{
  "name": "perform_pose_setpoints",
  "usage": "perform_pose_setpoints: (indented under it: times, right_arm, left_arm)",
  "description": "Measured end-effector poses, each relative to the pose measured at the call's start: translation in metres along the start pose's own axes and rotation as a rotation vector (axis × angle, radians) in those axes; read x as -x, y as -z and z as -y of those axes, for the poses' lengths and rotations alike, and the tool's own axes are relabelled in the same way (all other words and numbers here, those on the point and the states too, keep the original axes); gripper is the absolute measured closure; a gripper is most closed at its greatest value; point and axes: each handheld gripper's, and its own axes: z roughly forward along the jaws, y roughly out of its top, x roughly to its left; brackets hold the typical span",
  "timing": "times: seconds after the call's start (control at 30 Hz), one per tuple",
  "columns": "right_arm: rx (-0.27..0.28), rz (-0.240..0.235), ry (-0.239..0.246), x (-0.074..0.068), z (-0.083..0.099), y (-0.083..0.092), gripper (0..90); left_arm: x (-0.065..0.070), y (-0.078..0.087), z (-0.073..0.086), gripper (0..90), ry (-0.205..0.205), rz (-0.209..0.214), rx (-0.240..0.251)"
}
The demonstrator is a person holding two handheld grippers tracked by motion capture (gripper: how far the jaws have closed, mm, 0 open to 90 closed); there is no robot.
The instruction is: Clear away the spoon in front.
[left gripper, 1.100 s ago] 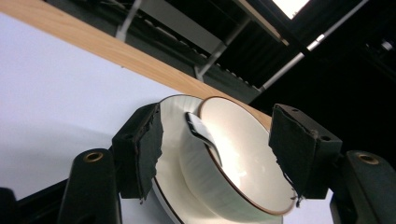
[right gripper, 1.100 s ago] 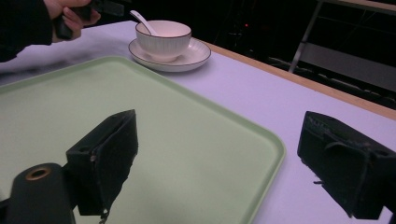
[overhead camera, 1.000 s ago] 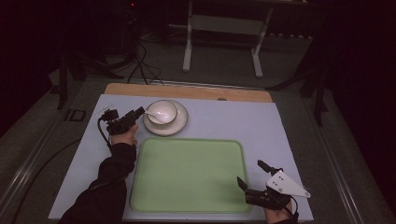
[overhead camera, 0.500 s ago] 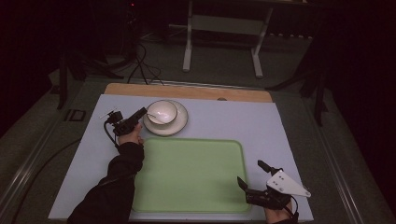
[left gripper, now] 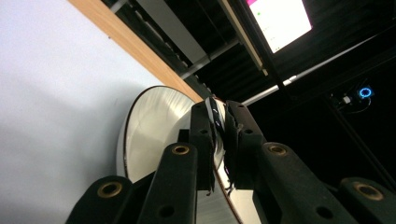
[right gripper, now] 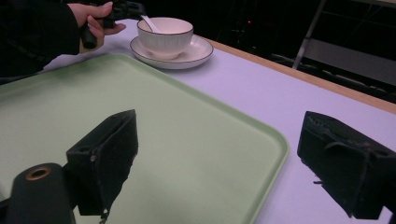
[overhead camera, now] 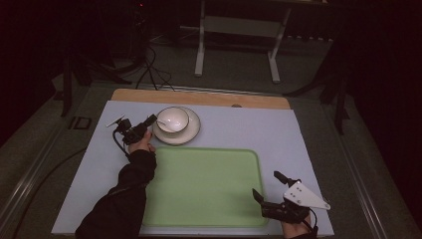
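High view puts the saucer (overhead camera: 176, 134) just past the far left corner of the green tray (overhead camera: 204, 185), a bowl (overhead camera: 172, 119) with a spoon (overhead camera: 162, 123) resting on it. Left gripper (overhead camera: 149, 121) has just been closing and now pinches the saucer's rim between its jaws, likely so saucer and bowl can be lifted together onto the tray. Right gripper (overhead camera: 266, 185) waits with jaws wide apart over the tray's near right corner, holding nothing. A pale mat (overhead camera: 259, 124) covers the table beneath the tray; the room beyond is dark.
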Motion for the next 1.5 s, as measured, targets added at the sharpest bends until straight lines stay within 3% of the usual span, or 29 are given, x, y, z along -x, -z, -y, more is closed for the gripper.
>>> perform_pose_setpoints:
  times: [0.33,0.63,0.77,0.8,1.0,1.2,1.5]
  right_arm:
    - [0.003,0.002,-0.005,0.001,0.0,0.001,12.2]
    - [0.003,0.003,-0.007,0.001,0.0,0.001,12.2]
    - [0.003,0.004,-0.007,0.001,0.0,0.001,12.2]
    - [0.004,0.005,-0.005,0.001,0.0,0.001,12.2]
    - [0.004,0.006,-0.008,0.001,0.0,0.001,12.2]
    - [0.004,0.007,-0.006,0.001,0.0,0.001,12.3]
    - [0.005,0.006,-0.008,0.0,0.0,0.001,12.3]
  left_arm:
    - [0.022,-0.001,-0.003,84.2,-0.078,0.013,-0.016]
    - [0.048,0.006,-0.016,84.3,-0.15,0.036,-0.028]
    - [0.054,0.009,-0.02,84.3,-0.162,0.044,-0.029]
    - [0.064,0.014,-0.029,84.3,-0.182,0.056,-0.026]
    - [0.081,0.025,-0.042,84.3,-0.23,0.073,-0.047]
    - [0.095,0.039,-0.054,84.3,-0.253,0.105,-0.089]
    - [0.113,0.068,-0.071,84.3,-0.328,0.124,-0.128]
